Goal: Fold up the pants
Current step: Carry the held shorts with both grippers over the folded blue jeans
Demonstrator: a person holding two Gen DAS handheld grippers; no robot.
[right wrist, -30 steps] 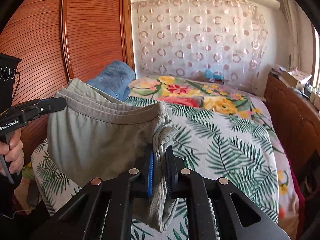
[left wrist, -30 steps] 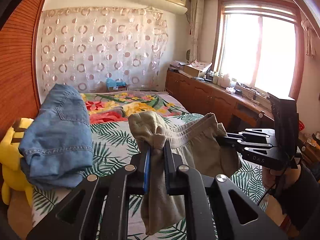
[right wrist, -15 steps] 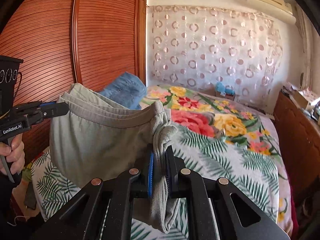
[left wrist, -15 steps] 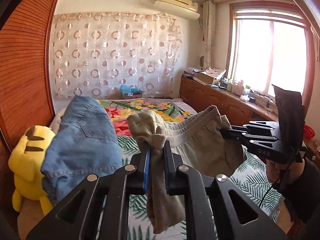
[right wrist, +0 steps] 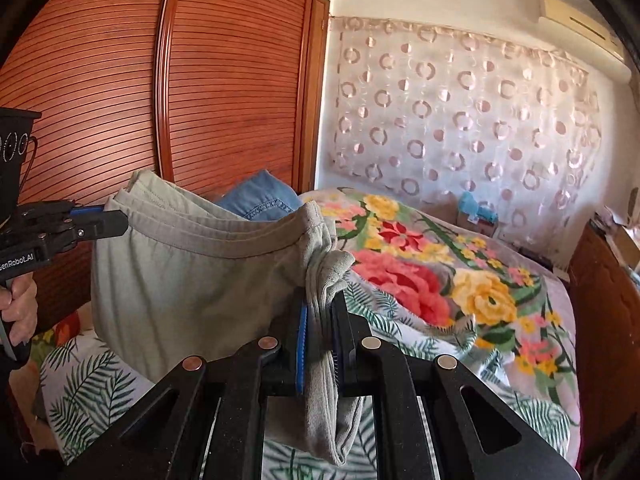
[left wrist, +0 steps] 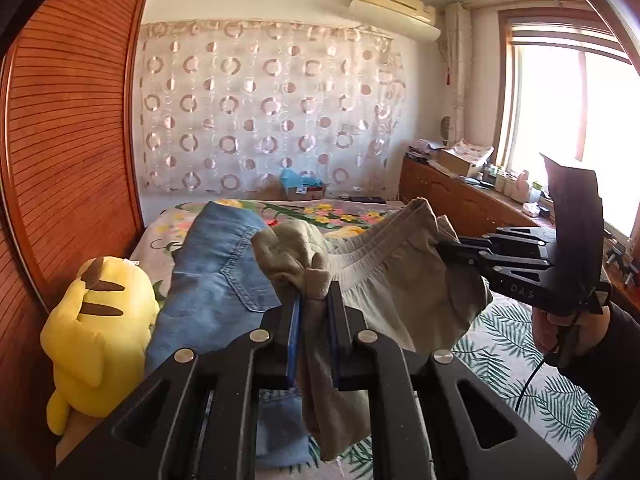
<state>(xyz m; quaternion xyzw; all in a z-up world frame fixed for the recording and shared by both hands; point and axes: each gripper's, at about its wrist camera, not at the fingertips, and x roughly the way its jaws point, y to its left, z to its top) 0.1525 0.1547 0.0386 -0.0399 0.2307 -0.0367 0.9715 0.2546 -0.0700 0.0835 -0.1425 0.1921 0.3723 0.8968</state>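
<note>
my left gripper (left wrist: 312, 300) clenches one waistband end of the grey pants (left wrist: 400, 280) | my right gripper (right wrist: 320, 312) clenches the other end | pants hang above the bed (right wrist: 460, 300) (blue jeans (left wrist: 216, 280) beside them)

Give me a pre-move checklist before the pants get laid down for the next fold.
1. Left gripper clamped on the pants: ok, cloth pinched between the pads.
2. Right gripper clamped on the pants: ok, waistband end bunched in the jaws.
3. Waistband stretched between the two grippers: not ok, it sags in a curve.
4. Pants clear of the bed: cannot tell, lower edge hidden behind the grippers.
5. Landing spot free: not ok on the left, jeans and a yellow plush toy lie there; the flowered middle looks free.
6. Layers even: cannot tell.
</note>
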